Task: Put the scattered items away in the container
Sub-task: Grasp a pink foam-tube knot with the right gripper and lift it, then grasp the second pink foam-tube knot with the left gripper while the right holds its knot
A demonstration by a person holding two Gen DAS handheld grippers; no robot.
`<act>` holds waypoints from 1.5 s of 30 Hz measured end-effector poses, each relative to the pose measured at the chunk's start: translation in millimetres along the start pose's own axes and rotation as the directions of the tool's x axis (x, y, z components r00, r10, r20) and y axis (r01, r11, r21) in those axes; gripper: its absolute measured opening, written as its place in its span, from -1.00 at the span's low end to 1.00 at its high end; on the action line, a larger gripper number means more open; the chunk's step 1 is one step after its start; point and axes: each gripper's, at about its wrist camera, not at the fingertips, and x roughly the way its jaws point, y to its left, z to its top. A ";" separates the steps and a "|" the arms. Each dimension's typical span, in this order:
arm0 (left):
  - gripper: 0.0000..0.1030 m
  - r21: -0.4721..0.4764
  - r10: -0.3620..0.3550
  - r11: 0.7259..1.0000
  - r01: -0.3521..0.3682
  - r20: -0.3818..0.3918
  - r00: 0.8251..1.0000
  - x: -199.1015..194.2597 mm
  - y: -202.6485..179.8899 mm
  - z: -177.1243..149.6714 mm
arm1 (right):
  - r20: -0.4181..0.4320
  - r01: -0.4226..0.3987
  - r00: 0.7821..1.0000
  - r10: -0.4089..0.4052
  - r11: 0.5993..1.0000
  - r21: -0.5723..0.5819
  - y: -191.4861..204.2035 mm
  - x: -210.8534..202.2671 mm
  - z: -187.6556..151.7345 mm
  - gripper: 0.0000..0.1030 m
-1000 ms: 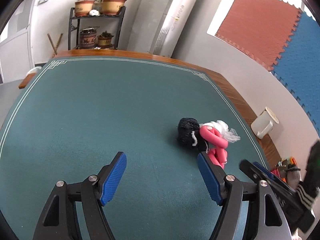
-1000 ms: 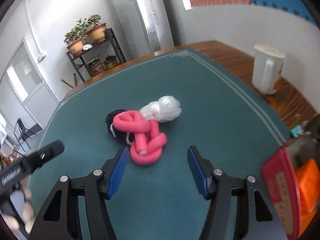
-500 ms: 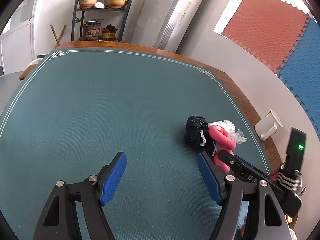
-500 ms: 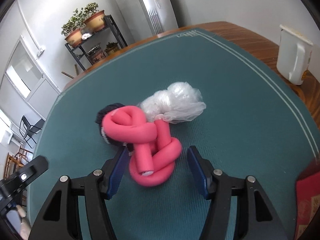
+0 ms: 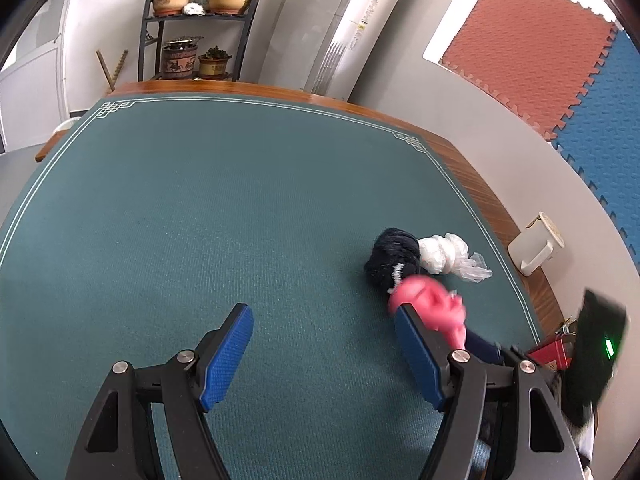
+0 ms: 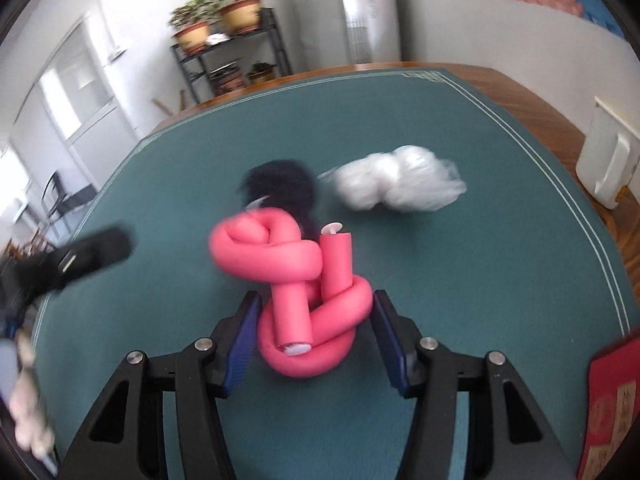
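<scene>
A pink foam tube tied in a knot [image 6: 304, 280] sits between the blue pads of my right gripper [image 6: 314, 312]. Its jaws are closing, and both pads touch the knot's lower loop. In the left wrist view the knot [image 5: 428, 308] is blurred and has come away from the pile. A black fuzzy ball [image 6: 284, 188] and a crumpled white plastic bag [image 6: 392, 188] lie just behind it on the green mat. My left gripper [image 5: 324, 320] hangs open over bare mat to the left of the pile, with nothing between its fingers.
A red container [image 6: 612, 400] stands at the near right edge. A white jug [image 6: 608, 160] stands on the wooden table rim at the right. The green mat [image 5: 200, 220] stretches wide to the left and back. A plant shelf [image 5: 200, 32] stands beyond the table.
My right gripper went forward and down around the pink knot, rolled, and narrowed its jaws onto it. The knot shifted away from the black ball and the bag. My left gripper stayed put.
</scene>
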 end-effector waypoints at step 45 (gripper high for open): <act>0.33 0.328 0.131 0.938 -0.111 -0.040 0.991 65.5 -70.9 -43.4 | 0.179 0.084 0.976 -0.126 0.970 0.226 -28.0 -85.5 -72.4 0.17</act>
